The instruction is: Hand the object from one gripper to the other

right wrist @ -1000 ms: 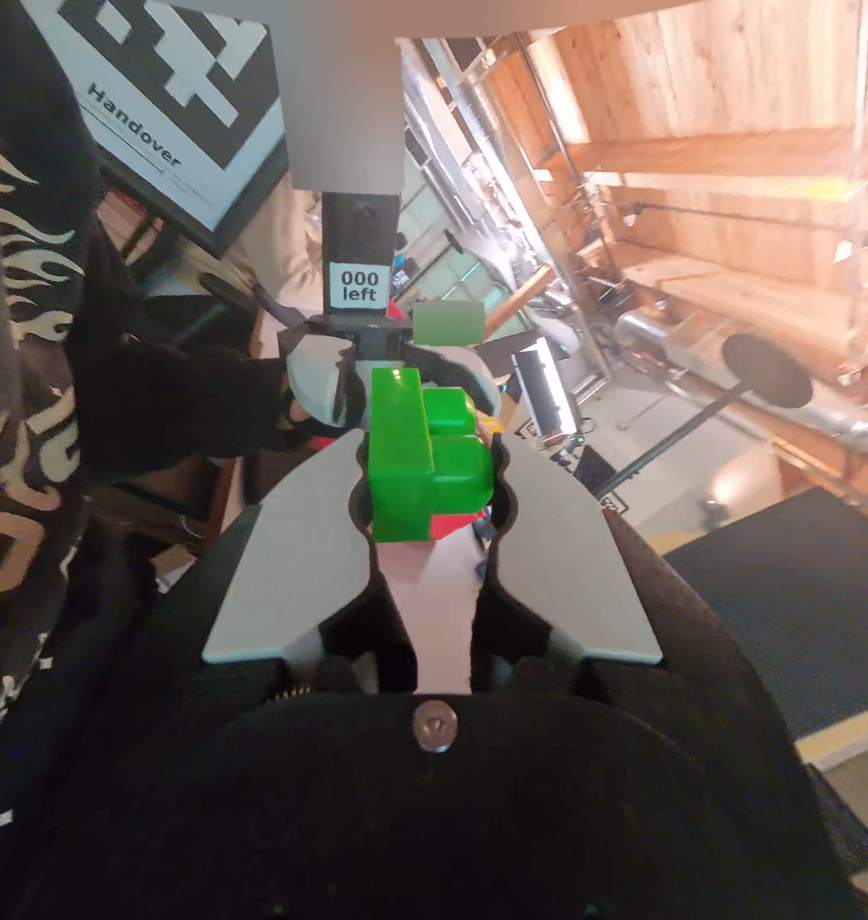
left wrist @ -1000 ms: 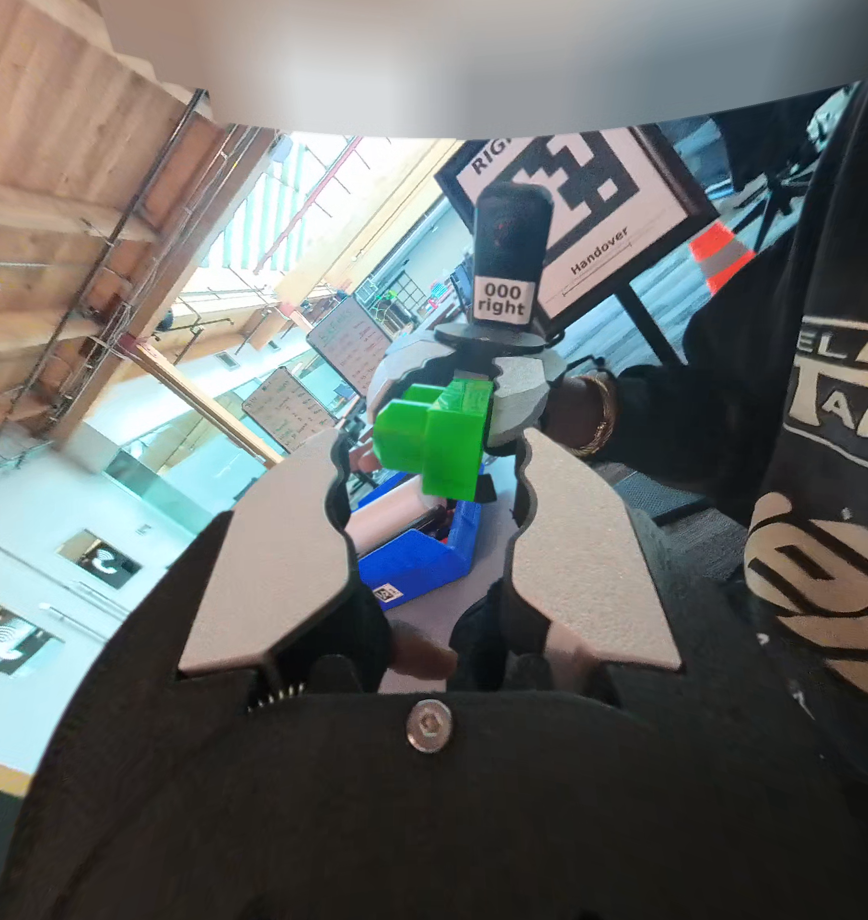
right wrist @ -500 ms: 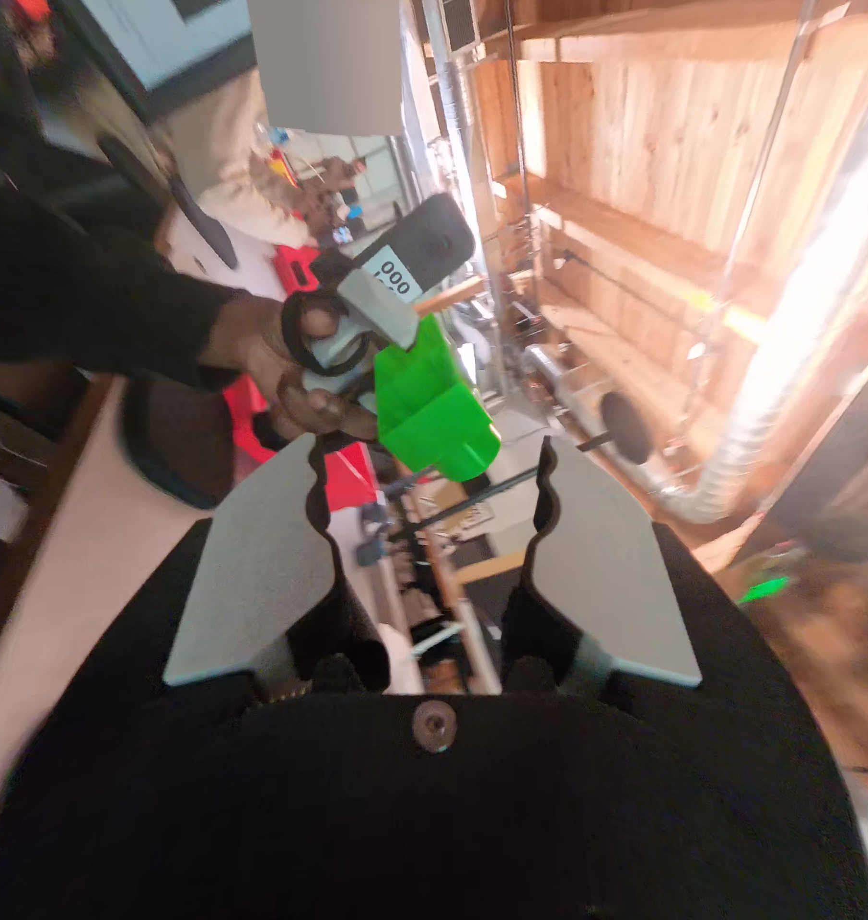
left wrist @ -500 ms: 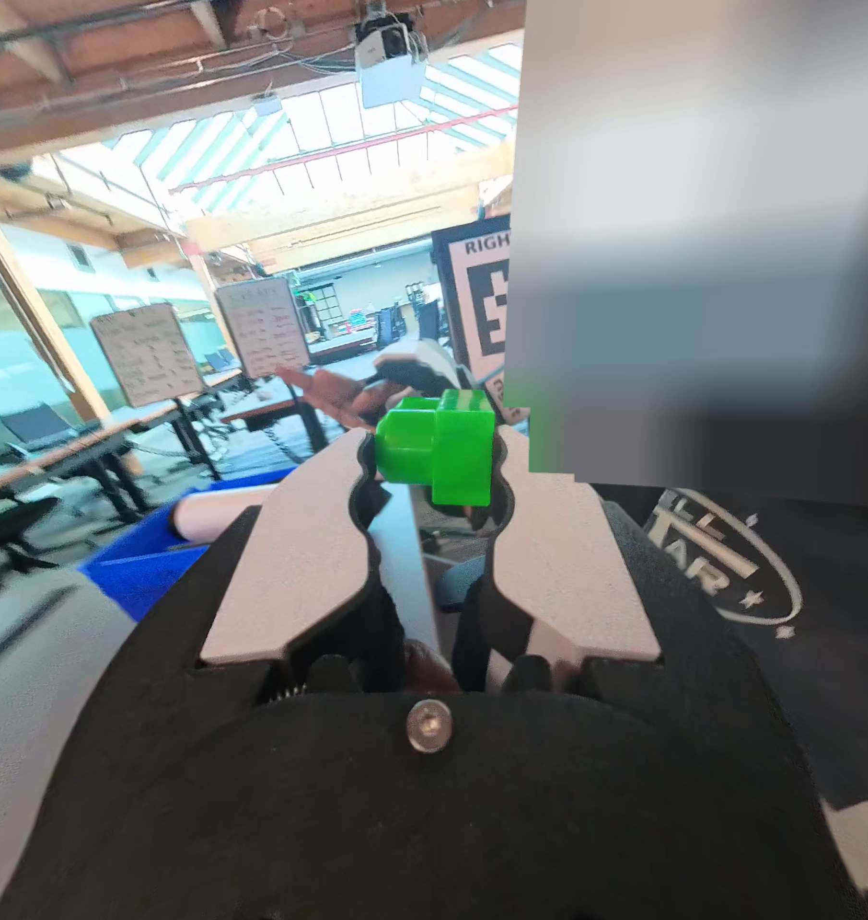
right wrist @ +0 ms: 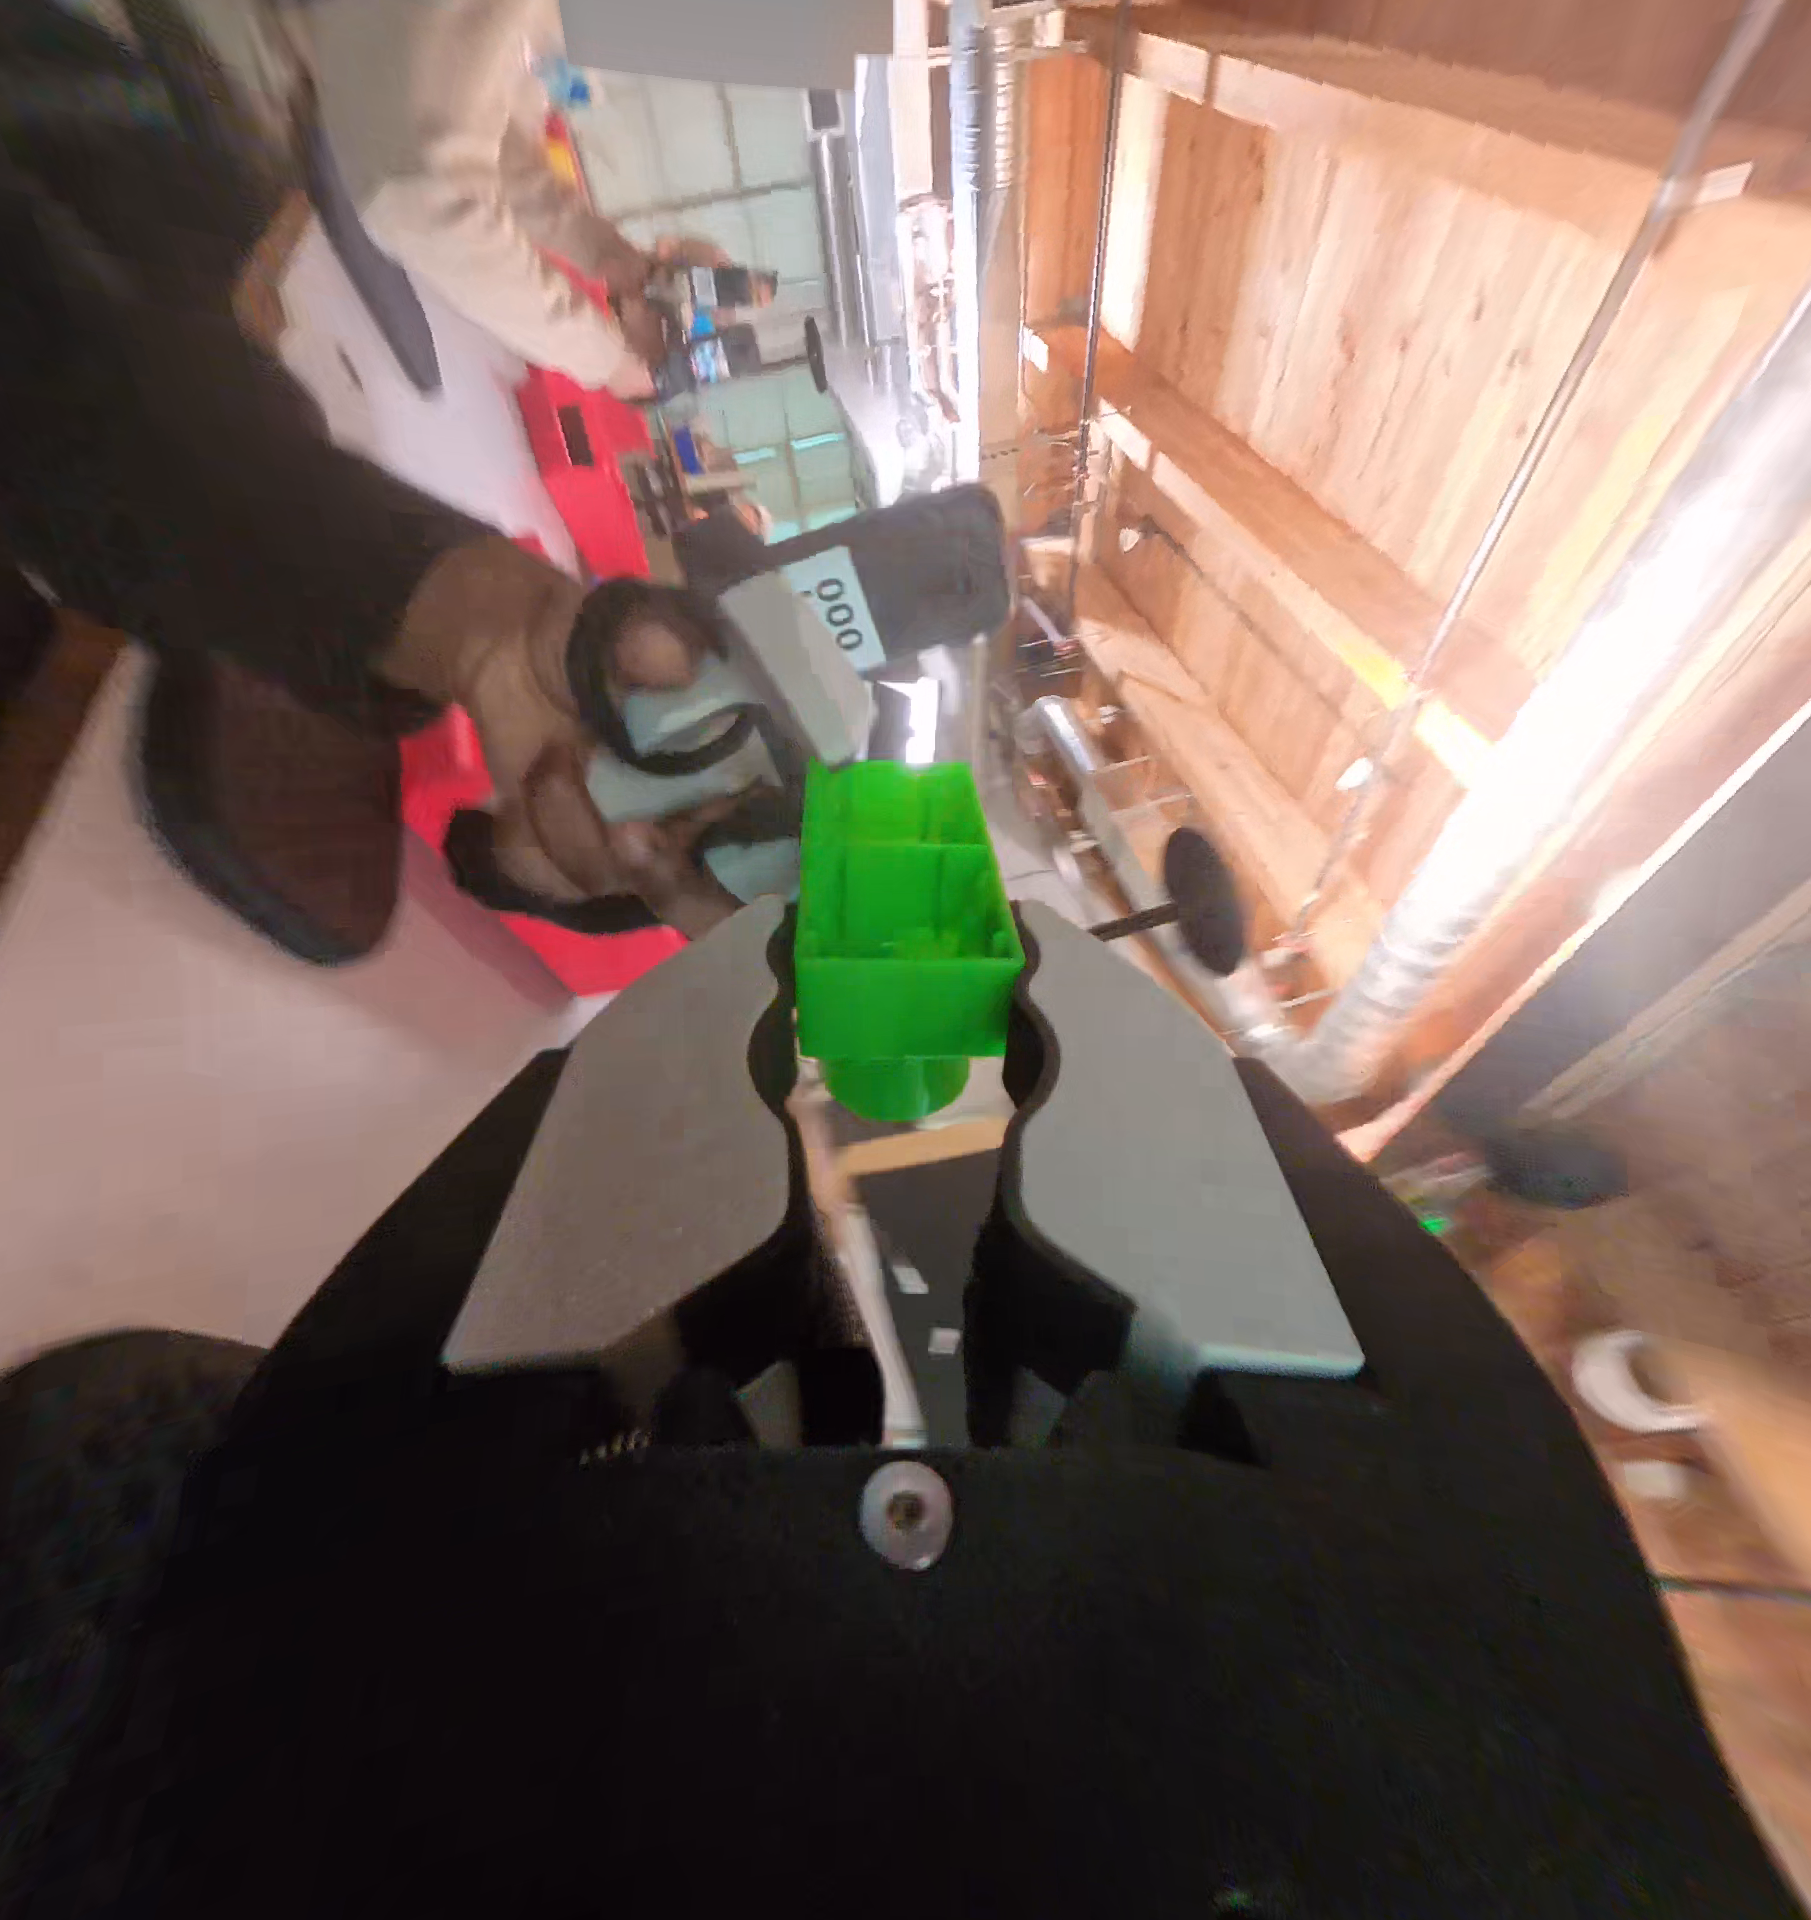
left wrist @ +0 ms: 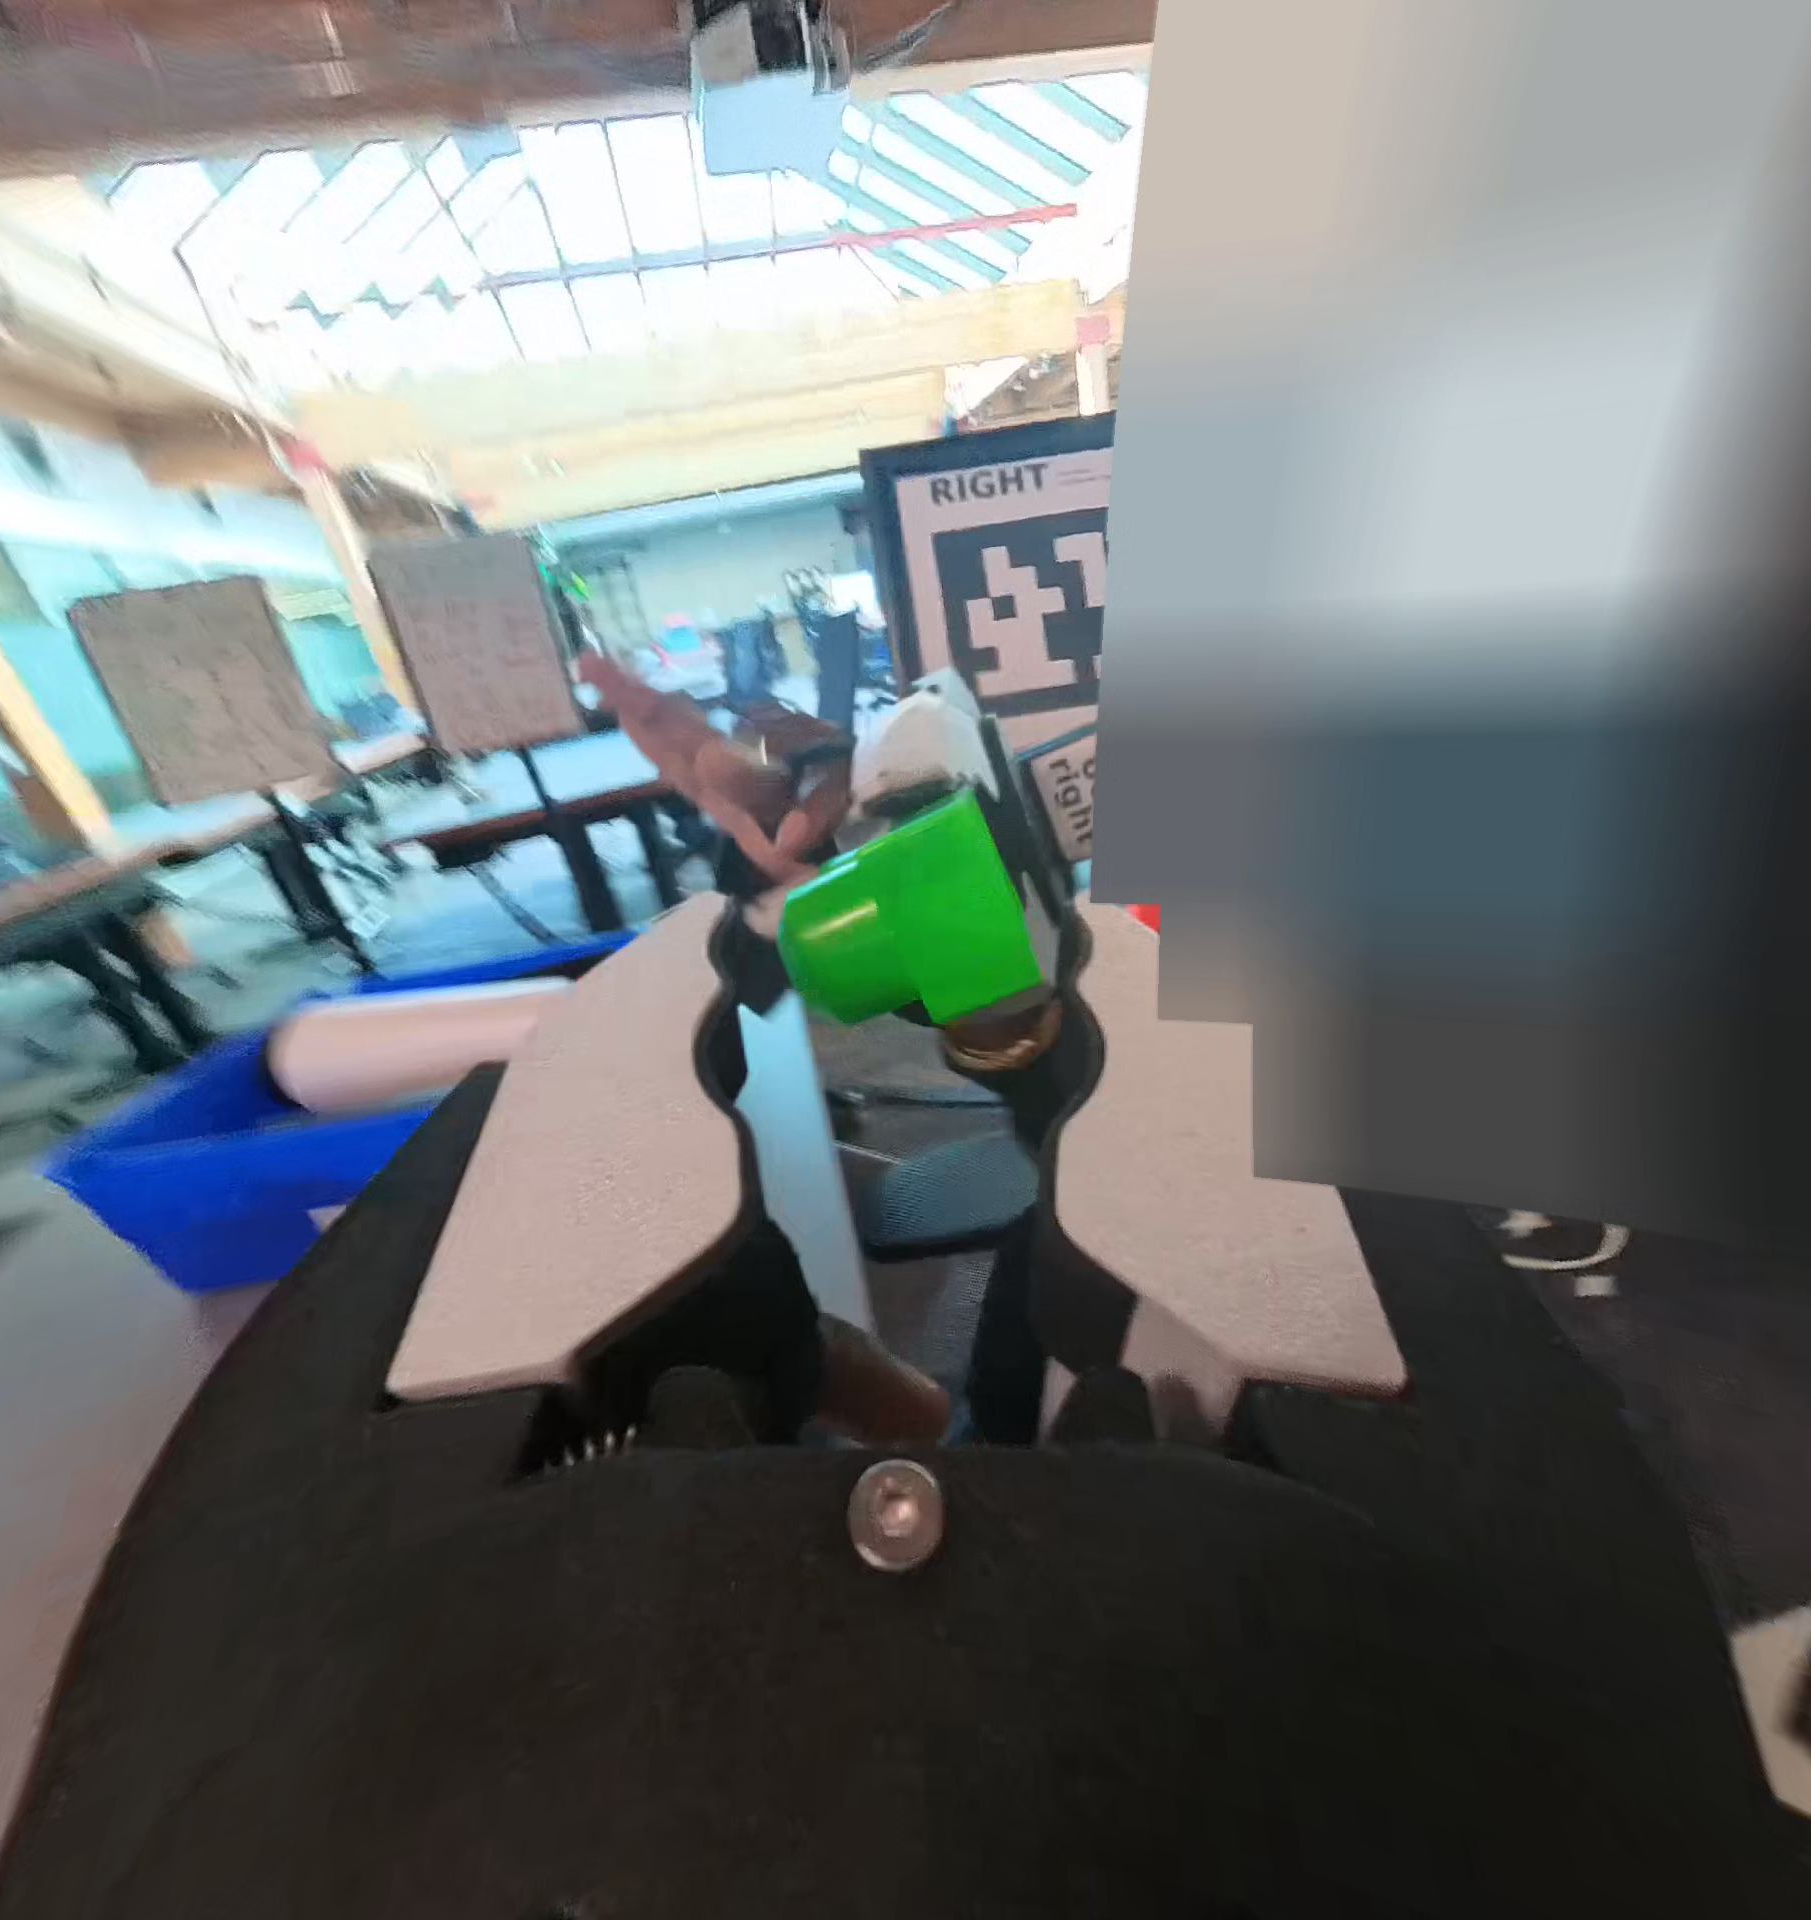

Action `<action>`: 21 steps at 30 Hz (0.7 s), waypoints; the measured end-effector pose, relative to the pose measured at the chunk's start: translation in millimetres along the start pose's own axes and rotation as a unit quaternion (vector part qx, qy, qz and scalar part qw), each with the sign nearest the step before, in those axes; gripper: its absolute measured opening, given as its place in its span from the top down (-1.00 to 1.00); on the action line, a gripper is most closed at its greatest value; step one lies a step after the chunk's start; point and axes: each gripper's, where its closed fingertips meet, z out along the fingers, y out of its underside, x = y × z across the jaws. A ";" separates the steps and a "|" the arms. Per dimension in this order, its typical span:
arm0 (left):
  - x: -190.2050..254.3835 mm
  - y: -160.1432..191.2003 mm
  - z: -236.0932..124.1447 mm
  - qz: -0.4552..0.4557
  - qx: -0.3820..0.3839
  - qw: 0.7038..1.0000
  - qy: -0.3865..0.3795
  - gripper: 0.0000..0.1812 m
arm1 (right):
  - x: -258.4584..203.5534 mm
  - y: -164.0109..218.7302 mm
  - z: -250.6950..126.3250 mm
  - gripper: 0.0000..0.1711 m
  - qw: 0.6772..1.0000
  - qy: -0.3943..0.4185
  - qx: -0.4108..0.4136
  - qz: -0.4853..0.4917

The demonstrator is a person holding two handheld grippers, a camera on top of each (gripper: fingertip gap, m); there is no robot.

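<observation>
The right gripper [right wrist: 906, 935] is clamped on the single green block [right wrist: 901, 1003]. Its two grey fingers [right wrist: 662, 1122] press the block's opposite side walls, with the hollow ribbed underside facing up toward the camera and a round stud pointing down between the fingers. The left gripper [left wrist: 896, 914] stands spread. Its two fingers [left wrist: 610, 1143] sit wider than the block, which shows in the gap at their tips with space on either side, carried there by the other tool. In the right wrist view, one of the left gripper's fingers reaches the block's far upper corner; whether it touches cannot be told. One hand [right wrist: 506, 707] in a dark sleeve grips that tool's handle, and a red bin [right wrist: 558, 945] lies behind it on a pale table [right wrist: 153, 1039]. In the left wrist view there are one blue bin [left wrist: 215, 1174] holding one white roll [left wrist: 413, 1029], two boards on stands [left wrist: 200, 696], and one framed black-and-white marker sign [left wrist: 1005, 582].
</observation>
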 end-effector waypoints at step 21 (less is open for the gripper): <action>-1.6 -4.3 0.1 -0.032 -0.012 0.999 -0.018 0.60 | 2.1 5.0 -0.4 0.13 0.976 -0.030 0.053 0.209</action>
